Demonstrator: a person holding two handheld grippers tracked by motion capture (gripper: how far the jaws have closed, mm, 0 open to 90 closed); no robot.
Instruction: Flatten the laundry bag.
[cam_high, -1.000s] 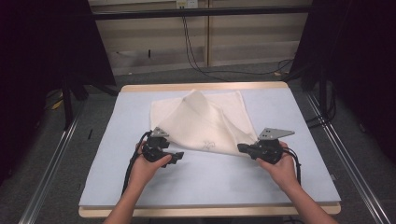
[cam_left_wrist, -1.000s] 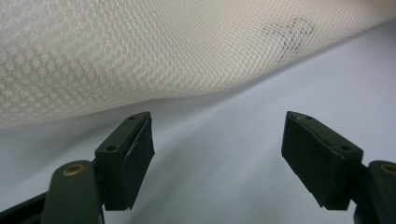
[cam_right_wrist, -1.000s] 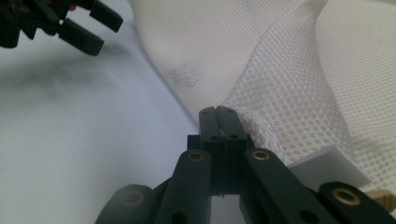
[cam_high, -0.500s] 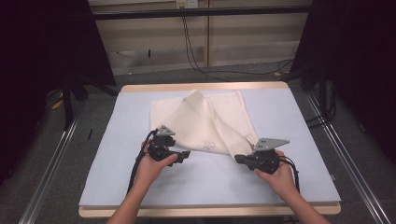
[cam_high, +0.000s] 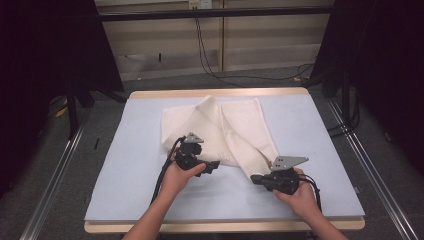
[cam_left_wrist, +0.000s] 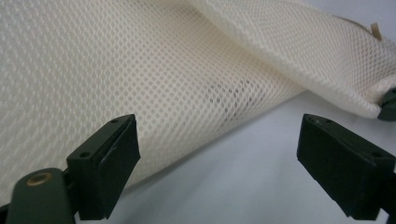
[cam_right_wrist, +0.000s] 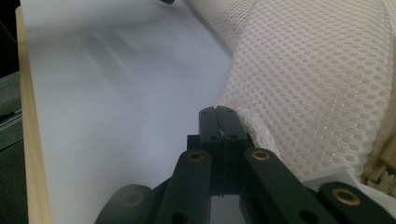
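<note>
Both forearms in from the near edge of the bench (cam_high: 125, 165), a gripper in each hand. Left gripper (cam_left_wrist: 219, 163) held level near the middle of the bench, pointing toward the right hand; jaws standing wide, having just been opening, nothing between them. Cream mesh cloth (cam_high: 225, 130) spread over the far half of the bench, one fold running toward the near right. Cloth edge just beyond the left jaw in the left gripper view, pads off it. Right gripper (cam_high: 256, 179) low at the near right, pointing left; jaws pressed together, apparently pinching the corner of the cloth, though the pinch itself sits half hidden behind the jaws in the right gripper view.
</note>
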